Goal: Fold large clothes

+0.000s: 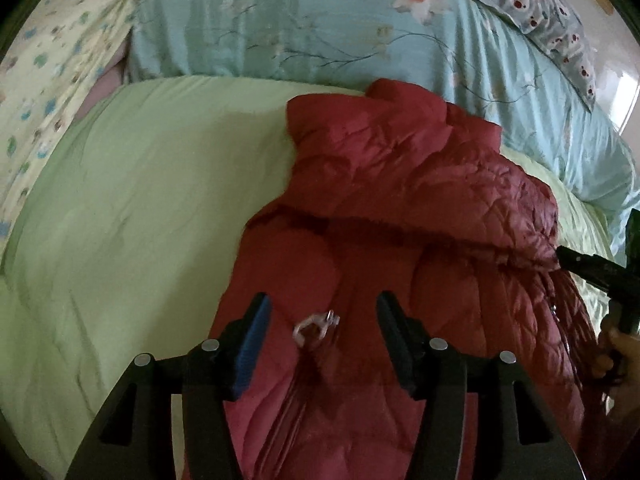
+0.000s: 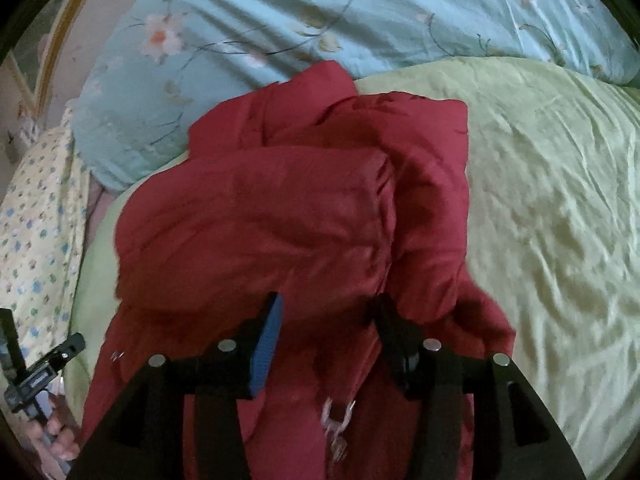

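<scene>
Left gripper (image 1: 322, 312) hovers with jaws apart, nothing pinched; a metal zipper pull (image 1: 316, 326) glints between its fingers on the red puffer jacket (image 1: 400, 184); right gripper (image 2: 326, 316) is spread too, above a puffy quilted fold; the jacket lies bunched on a wrinkled green quilt (image 2: 552, 208); a floral blue duvet (image 2: 320, 12) is heaped at twelve o'clock.

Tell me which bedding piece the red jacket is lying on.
The plain light-green quilt: the red jacket lies on it. The turquoise floral duvet sits behind, the pale spotted sheet off to one side.
</scene>
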Demonstrator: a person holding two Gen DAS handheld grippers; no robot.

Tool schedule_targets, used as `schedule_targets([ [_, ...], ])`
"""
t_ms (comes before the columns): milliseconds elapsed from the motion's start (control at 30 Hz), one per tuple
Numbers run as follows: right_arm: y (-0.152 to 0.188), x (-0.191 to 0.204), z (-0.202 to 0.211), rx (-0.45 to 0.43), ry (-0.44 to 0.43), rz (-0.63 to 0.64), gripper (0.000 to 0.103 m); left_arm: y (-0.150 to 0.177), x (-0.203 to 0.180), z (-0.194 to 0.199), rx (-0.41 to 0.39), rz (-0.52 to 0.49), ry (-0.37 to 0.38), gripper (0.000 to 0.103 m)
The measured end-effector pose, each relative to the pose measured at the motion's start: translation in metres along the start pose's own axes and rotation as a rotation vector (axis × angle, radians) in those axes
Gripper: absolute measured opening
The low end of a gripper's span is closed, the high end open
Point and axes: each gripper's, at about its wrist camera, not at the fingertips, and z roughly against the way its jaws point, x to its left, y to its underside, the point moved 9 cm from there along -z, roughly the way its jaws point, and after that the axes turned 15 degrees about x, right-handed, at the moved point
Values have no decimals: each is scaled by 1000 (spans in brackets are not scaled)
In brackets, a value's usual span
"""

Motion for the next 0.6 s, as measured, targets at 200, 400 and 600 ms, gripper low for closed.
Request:
schedule_targets([
  [200,19,30,40,-60,-43,64,61,39,17,26,7,10,-31,62],
  [400,74,31,68,-107,-34,56,62,70,26,42,7,9,-44,65],
  [600,132,9,105,-170,-105,-70,66,88,30,48,9,-25,-45,69],
])
